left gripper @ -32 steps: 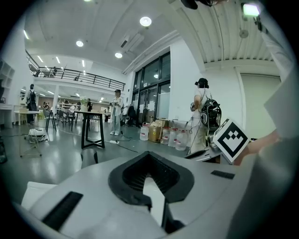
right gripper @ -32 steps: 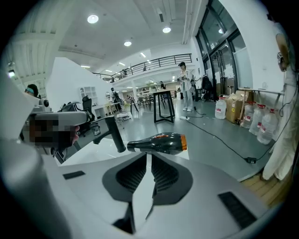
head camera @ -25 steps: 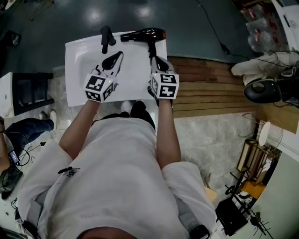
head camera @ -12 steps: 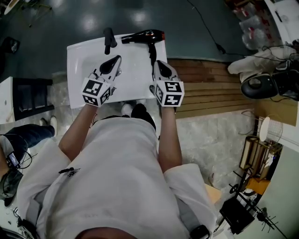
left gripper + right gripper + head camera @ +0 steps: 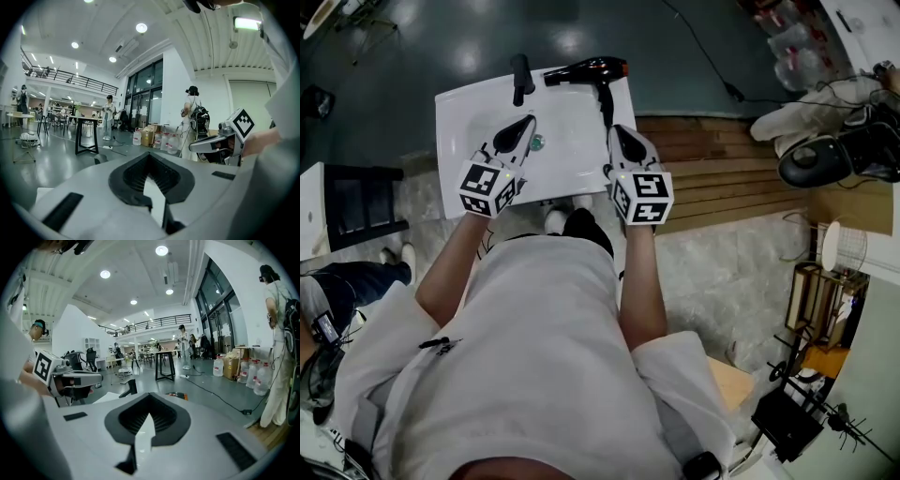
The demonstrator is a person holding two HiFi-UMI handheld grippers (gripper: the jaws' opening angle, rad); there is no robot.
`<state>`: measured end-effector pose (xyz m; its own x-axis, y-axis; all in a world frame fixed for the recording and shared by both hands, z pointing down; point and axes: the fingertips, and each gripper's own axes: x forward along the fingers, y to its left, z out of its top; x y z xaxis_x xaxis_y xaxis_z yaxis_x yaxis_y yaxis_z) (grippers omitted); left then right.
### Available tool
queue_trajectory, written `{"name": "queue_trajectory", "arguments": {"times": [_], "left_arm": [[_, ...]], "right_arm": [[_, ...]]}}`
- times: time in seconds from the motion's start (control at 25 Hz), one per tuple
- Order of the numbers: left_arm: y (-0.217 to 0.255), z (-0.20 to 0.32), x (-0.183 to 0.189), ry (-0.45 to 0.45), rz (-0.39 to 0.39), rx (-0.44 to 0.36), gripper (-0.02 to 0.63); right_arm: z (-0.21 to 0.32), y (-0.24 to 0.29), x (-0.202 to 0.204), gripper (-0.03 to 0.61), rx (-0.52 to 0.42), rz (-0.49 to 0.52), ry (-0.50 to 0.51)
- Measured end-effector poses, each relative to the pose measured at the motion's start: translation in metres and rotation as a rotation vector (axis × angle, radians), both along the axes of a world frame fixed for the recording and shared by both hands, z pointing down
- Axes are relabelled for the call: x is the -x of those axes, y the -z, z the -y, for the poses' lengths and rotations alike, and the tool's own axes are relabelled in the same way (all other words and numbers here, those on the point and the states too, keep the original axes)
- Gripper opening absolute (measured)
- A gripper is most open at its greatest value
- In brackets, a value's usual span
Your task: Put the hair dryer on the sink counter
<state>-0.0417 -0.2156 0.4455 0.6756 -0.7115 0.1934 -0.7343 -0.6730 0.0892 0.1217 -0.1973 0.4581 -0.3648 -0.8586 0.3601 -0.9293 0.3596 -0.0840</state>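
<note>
Hair dryer lies along the sink's far rim, barrel crosswise, handle pointing at the nearer right hand-held gripper, whose jaws are pressed together and empty. Left hand-held gripper looks closed too.

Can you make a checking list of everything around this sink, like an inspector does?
Surface: white sink top, black faucet at its far edge, drain in the basin.
Job's things: hair dryer lies on the far right corner, handle toward the person.
Clutter: nothing seen on the sink; white cloth off to the right.
Grippers: left gripper and right gripper both shut, empty, above the sink.
Cables: black cable on the floor.
Surroundings: wooden slats, dark floor.
</note>
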Motion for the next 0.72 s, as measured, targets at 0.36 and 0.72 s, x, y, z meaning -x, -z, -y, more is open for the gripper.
{"name": "queue_trajectory", "arguments": {"times": [0.36, 0.72], "left_arm": [[0.01, -0.017, -0.002, -0.024, -0.048, -0.017, 0.002], [0.013, -0.027, -0.007, -0.025, -0.057, -0.018, 0.002]], "right_arm": [[-0.022, 0.021, 0.001, 0.008, -0.042, 0.036, -0.015], [-0.034, 0.025, -0.001, 0.008, -0.049, 0.023, -0.007]]}}
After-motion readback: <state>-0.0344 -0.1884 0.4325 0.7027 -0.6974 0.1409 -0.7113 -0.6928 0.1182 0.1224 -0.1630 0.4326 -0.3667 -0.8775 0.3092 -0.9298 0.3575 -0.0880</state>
